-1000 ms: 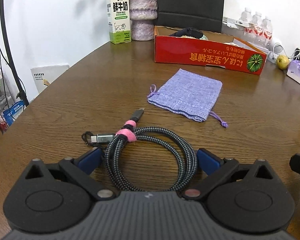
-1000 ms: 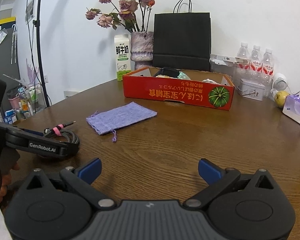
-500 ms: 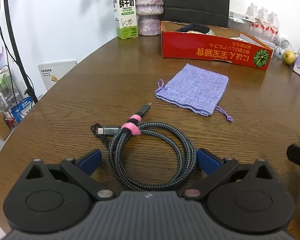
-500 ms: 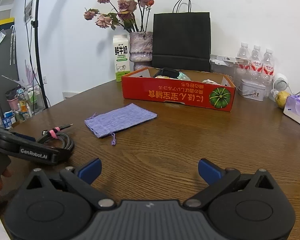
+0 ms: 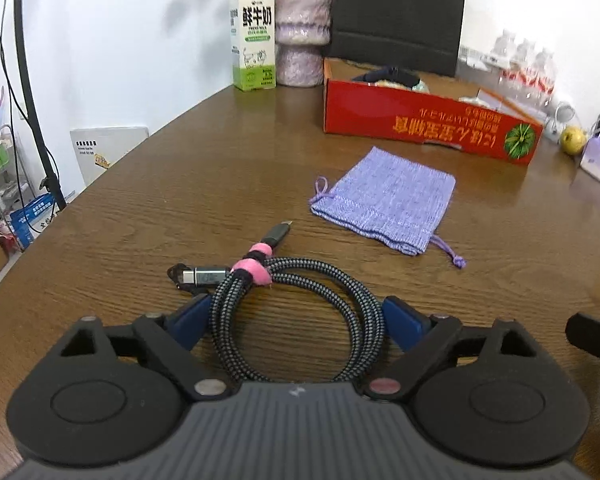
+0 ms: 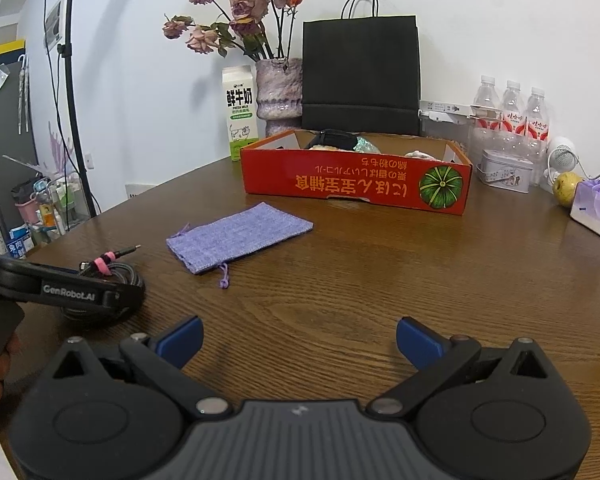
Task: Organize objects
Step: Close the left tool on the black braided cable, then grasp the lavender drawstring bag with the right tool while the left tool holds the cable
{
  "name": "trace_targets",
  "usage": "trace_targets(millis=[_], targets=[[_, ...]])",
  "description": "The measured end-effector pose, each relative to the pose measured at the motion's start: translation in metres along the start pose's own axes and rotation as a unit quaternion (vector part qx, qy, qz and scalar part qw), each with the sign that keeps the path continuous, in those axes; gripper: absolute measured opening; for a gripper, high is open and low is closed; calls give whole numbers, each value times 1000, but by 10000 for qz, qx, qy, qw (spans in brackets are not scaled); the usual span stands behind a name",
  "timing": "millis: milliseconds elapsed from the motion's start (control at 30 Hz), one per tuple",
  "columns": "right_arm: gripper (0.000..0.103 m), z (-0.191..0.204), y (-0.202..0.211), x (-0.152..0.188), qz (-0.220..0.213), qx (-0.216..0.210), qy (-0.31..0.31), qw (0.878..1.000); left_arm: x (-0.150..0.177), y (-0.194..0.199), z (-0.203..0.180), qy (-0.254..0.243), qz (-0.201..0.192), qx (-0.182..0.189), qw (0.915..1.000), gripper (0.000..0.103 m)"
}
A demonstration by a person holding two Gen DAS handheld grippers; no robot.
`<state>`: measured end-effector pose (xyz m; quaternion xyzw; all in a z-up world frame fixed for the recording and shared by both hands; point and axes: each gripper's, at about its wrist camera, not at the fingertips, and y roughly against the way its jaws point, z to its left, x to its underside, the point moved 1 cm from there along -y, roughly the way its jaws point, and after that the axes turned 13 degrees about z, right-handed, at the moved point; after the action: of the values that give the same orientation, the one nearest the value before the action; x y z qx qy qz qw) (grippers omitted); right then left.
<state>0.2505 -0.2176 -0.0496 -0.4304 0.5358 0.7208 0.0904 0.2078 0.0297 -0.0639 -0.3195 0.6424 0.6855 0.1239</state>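
Two hand-held grippers over our wooden surface [image 6: 380, 280]
Left hand-held gripper [image 5: 296, 316] closing around the coiled cable [image 5: 300, 312], pads barely touching; right hand-held gripper [image 6: 300, 340] spread, near the purple pouch [image 6: 240, 236].

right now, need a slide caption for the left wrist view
Left gripper jaws closing around a coiled braided cable on the wooden table, purple drawstring pouch lying beyond.

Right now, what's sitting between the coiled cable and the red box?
The purple pouch lies flat between the coiled cable and the red box, with bare wooden table either side of it. The left wrist view shows it best.
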Motion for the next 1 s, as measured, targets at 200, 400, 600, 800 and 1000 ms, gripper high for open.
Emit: trace_targets(millis=[200,400,600,800,1000], targets=[[103,4,-5,-3,57,72,47,9999,2,7,9,66,-164,48,9998,91],[103,23,-16,-14,116,39,233,9997,-2,20,26,123,-477,92,9987,91],[103,52,-35,-39,161,-62,428,9989,-8,34,52,233,-781,71,9966,91],[103,88,-74,-79,316,-190,271,9990,-19,38,82,381,-914,80,9951,91],[103,107,-121,-126,427,-51,-625,9971,-34,40,110,412,-961,92,9945,91]])
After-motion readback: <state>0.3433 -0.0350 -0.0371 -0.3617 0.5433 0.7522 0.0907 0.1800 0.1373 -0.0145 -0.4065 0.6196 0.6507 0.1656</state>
